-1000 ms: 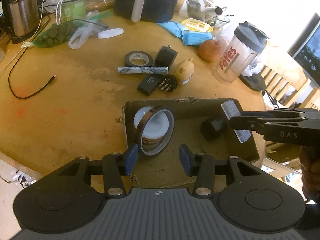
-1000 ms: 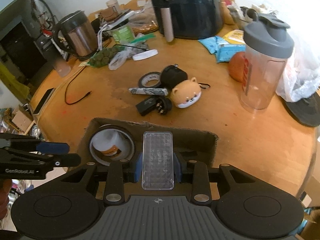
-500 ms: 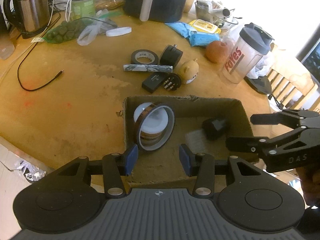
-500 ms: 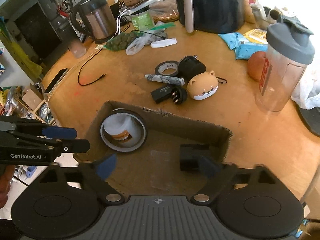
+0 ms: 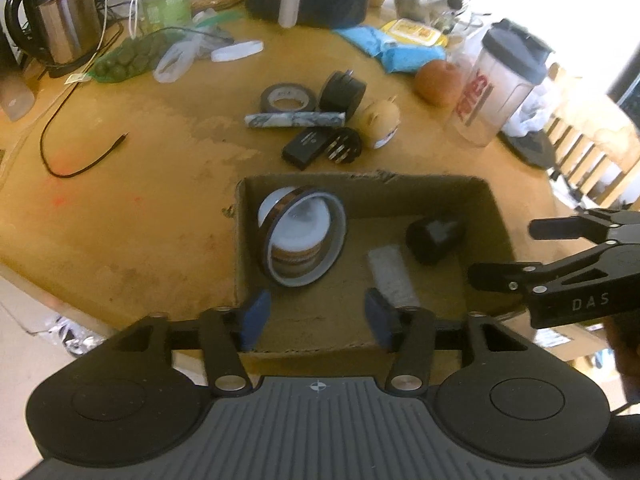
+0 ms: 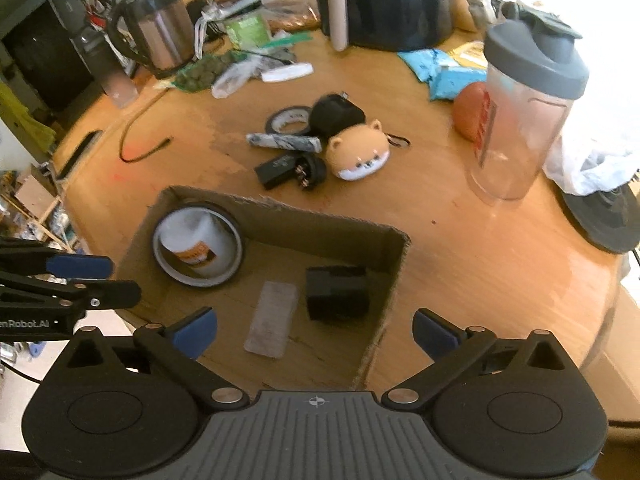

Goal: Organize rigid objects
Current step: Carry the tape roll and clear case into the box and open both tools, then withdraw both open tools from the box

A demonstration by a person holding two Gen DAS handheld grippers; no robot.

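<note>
We find the right hand-held gripper (image 6: 314, 334) just opened wide, empty; the clear case (image 6: 272, 324) lies flat inside the cardboard box (image 6: 332, 224). The left hand-held gripper (image 5: 316, 318), jaws just widened, grips nothing.

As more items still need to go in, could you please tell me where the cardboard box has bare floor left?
The cardboard box has bare floor along its near edge, in front of the tape roll and left of the clear case. The far right corner behind the black block is tight. The left tool and right tool are open and empty.
</note>
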